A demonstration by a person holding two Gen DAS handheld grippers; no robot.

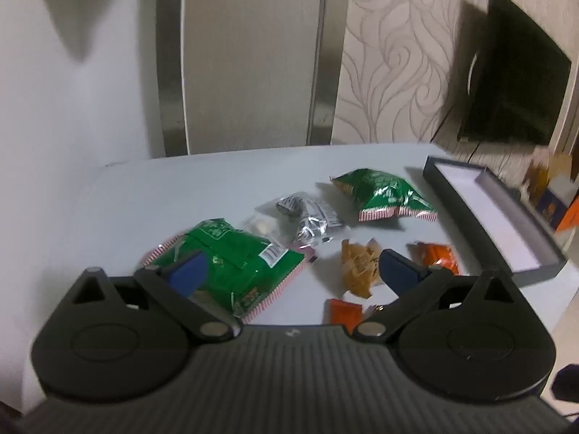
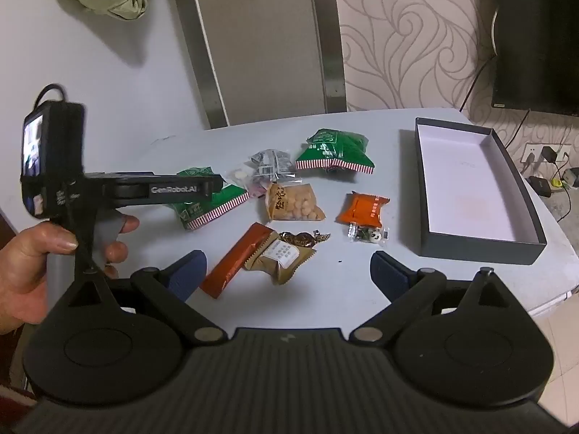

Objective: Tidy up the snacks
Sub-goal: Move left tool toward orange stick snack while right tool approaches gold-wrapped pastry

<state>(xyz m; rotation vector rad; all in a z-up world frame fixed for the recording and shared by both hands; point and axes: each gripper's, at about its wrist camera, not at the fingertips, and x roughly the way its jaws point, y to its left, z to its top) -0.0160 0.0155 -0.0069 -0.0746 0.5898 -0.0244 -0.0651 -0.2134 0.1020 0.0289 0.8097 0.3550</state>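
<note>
Both tongs spread wide, nothing between pads. Left tongs [image 1: 289, 271] hover low over near green bag [image 1: 224, 264], pitched down; that bag lies just ahead-left of them, long axis diagonal. Right tongs [image 2: 289, 271] above near edge of worktop [image 2: 362, 271], pitched steeper, red bar [image 2: 235, 264] and tan packet [image 2: 278, 256] just ahead between fingers. Empty box [image 2: 470, 188] sits to right of snack scatter, long axis running away; right hand nearer box, likely better placed for loading. Person's hand [image 2: 36, 253] grips left handle.

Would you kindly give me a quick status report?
Both claws open, holding nothing. Snack packets loose on table; box empty. Nothing blocking.
</note>
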